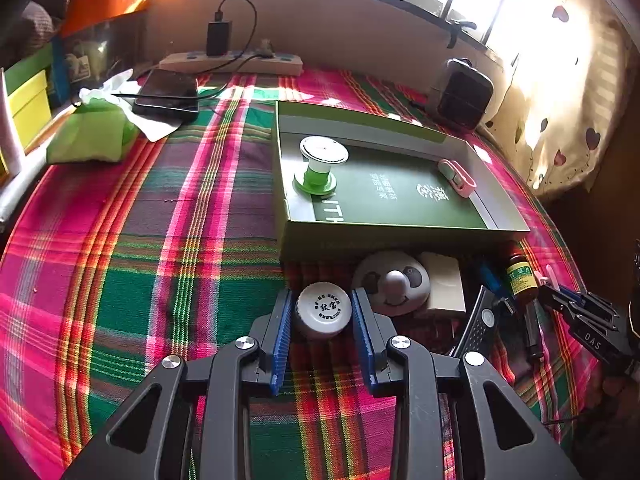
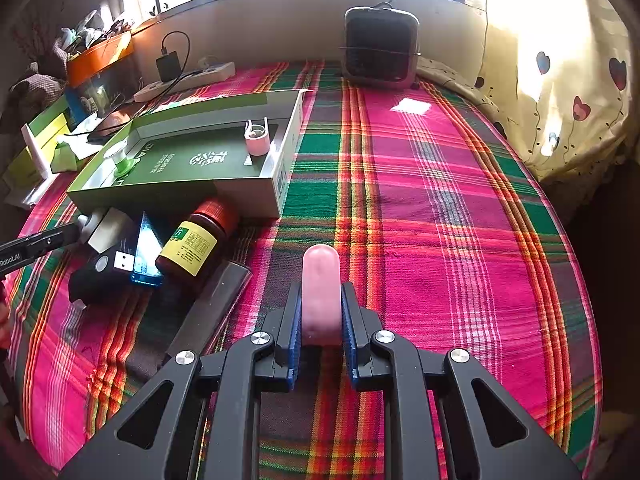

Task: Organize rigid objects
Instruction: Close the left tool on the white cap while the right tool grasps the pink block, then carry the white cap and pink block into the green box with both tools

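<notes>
My left gripper [image 1: 322, 294] is shut on a white round jar [image 1: 323, 314] with black print on its lid, standing on the plaid cloth just in front of the green shallow box [image 1: 400, 236]. Inside the box are a green-and-white spool-shaped item [image 1: 320, 160] and a pink clip [image 1: 456, 176]. My right gripper [image 2: 322, 286] is shut on a pink capsule-shaped object [image 2: 320, 264] that sticks out beyond its pads. A panda-face disc [image 1: 392, 284], a beige adapter [image 1: 444, 288], a brown medicine bottle [image 2: 196, 240], a blue USB stick [image 2: 146, 252] and a black remote [image 2: 100, 276] lie clustered by the box's front.
A power strip [image 1: 232, 62] with a charger, a dark phone [image 1: 168, 94] and a green tissue pack [image 1: 92, 136] sit at the back left. A small black fan [image 2: 380, 48] stands at the back. A heart-print curtain [image 2: 560, 100] borders the right. Plaid cloth [image 2: 440, 200] covers the surface.
</notes>
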`<state>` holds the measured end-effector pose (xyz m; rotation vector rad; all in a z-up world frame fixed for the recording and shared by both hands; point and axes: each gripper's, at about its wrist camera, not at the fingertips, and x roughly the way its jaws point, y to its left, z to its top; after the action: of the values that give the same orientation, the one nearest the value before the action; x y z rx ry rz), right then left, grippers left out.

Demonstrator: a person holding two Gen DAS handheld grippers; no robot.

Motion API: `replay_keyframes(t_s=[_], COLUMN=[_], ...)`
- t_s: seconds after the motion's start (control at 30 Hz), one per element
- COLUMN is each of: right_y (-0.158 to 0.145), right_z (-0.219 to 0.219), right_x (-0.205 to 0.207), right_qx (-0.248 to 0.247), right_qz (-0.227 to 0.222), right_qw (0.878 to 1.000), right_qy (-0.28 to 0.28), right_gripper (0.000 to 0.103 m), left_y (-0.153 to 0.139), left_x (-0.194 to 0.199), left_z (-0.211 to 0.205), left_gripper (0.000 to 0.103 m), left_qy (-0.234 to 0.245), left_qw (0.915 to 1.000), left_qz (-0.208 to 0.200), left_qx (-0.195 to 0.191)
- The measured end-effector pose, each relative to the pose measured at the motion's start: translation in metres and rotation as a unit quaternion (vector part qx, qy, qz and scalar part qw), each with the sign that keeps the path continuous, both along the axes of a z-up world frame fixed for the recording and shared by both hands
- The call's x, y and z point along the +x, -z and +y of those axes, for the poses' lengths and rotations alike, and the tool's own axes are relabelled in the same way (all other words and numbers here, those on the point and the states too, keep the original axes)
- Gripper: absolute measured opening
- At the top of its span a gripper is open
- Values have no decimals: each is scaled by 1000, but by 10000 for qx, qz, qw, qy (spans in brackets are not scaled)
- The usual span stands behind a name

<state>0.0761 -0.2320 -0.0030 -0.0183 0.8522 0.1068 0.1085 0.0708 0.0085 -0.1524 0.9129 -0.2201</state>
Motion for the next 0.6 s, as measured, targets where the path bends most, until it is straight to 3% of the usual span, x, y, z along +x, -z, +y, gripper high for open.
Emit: replay_keyframes(t_s=[0.6], right_y=[-11], right_z=[-1], right_x=[-6], right_qx=[83], right_qz=[-135], right_qw=[9998], right_qy=[-76], right_gripper=[19], left_y=[-20], left_x=[-6], left_z=[1], left_gripper=[28], left_qy=[-77], left_qw=[9997], left_qz=[-237], left_qx=[-1])
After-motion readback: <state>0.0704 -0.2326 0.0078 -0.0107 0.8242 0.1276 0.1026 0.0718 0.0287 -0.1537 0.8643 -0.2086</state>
